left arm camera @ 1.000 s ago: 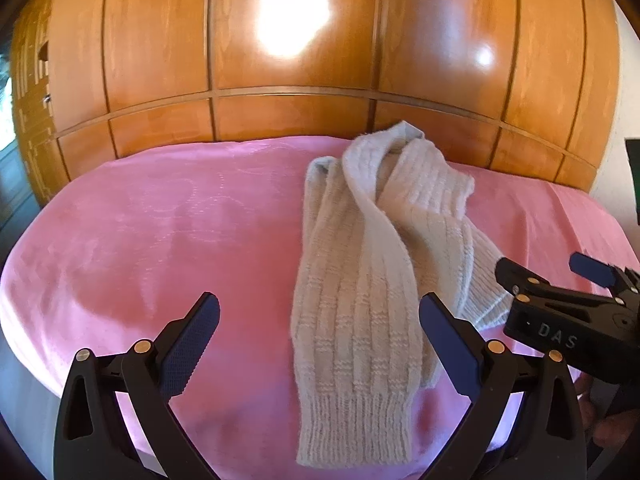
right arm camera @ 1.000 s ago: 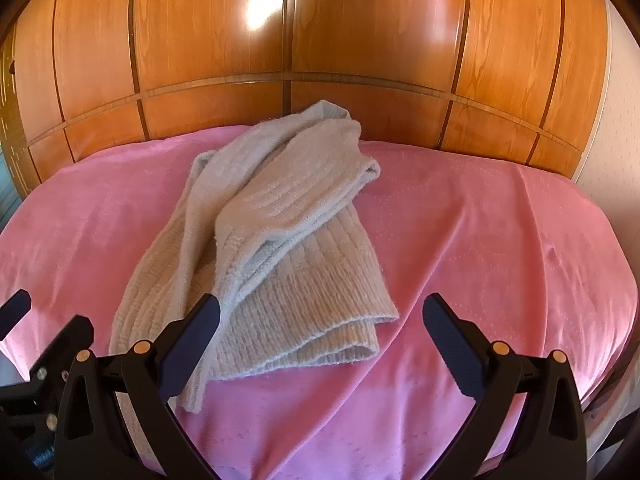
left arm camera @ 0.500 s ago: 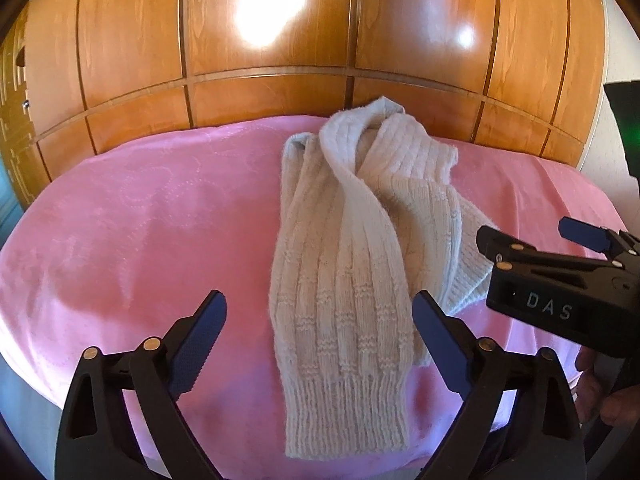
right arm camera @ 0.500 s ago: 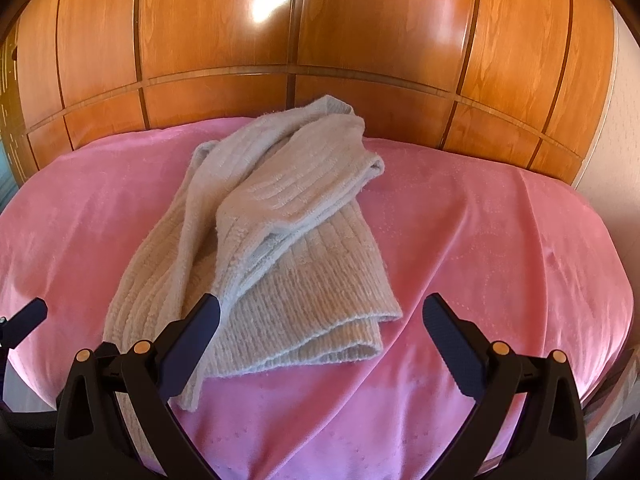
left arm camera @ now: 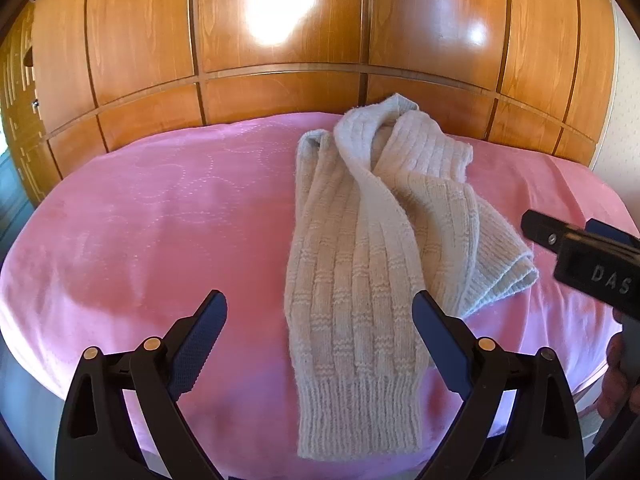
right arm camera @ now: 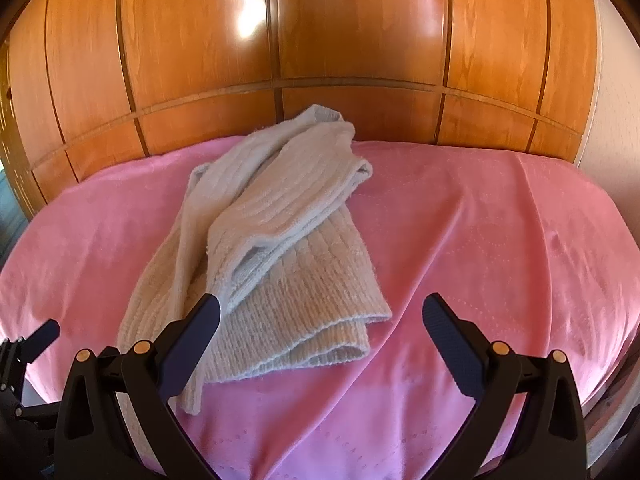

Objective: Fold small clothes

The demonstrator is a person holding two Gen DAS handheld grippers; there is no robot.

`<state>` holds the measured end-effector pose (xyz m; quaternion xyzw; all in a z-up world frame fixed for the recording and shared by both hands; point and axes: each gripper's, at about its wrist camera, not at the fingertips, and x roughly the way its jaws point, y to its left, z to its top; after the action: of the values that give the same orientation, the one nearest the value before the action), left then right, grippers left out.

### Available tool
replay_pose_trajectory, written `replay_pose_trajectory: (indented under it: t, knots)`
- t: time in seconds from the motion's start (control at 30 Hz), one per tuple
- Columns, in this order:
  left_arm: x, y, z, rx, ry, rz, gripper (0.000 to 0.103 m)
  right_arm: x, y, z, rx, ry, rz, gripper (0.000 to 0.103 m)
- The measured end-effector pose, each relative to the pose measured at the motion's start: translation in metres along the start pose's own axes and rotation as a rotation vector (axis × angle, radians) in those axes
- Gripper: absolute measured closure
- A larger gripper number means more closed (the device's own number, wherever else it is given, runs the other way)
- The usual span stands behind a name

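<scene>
Both the left gripper [left arm camera: 320, 338] and right gripper [right arm camera: 322, 338] hang spread wide, grasping nothing, aimed at 12 o'clock toward the knit garment [left arm camera: 372, 264] rumpled on the pink bedspread [left arm camera: 160, 220], apparently poised to fold.

Cream ribbed knit garment [left arm camera: 360, 264] with banded texture, pink bedspread [left arm camera: 160, 216] with faint stitched swirls, glossy orange-brown wooden wardrobe panels [right arm camera: 360, 32], black grippers' dark blue pads [right arm camera: 448, 340]
</scene>
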<state>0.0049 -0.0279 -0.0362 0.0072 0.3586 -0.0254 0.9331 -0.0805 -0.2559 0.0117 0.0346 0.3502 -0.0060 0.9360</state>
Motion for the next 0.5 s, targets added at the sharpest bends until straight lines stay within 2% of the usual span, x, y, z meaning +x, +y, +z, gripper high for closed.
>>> replay_pose_trajectory:
  t: [0.2,0.27,0.37,0.43,0.5]
  knots:
    - [-0.001,-0.002,-0.004,0.015,0.005,-0.007,0.011,-0.009,-0.008,0.0,0.032,-0.026,0.018,0.002]
    - [-0.002,-0.004,-0.006,0.029,0.008,-0.005,0.018,-0.009,-0.011,-0.001,0.044,-0.024,0.023,0.002]
    - [0.0,-0.006,-0.007,0.039,0.02,-0.011,0.018,-0.009,-0.014,-0.002,0.055,-0.017,0.032,0.002]
    - [0.003,-0.007,-0.008,0.048,0.033,-0.025,0.025,-0.009,-0.016,-0.002,0.061,-0.015,0.043,0.002]
    - [0.011,-0.011,-0.011,0.078,0.056,-0.036,0.027,-0.008,-0.017,-0.001,0.066,-0.013,0.063,0.002]
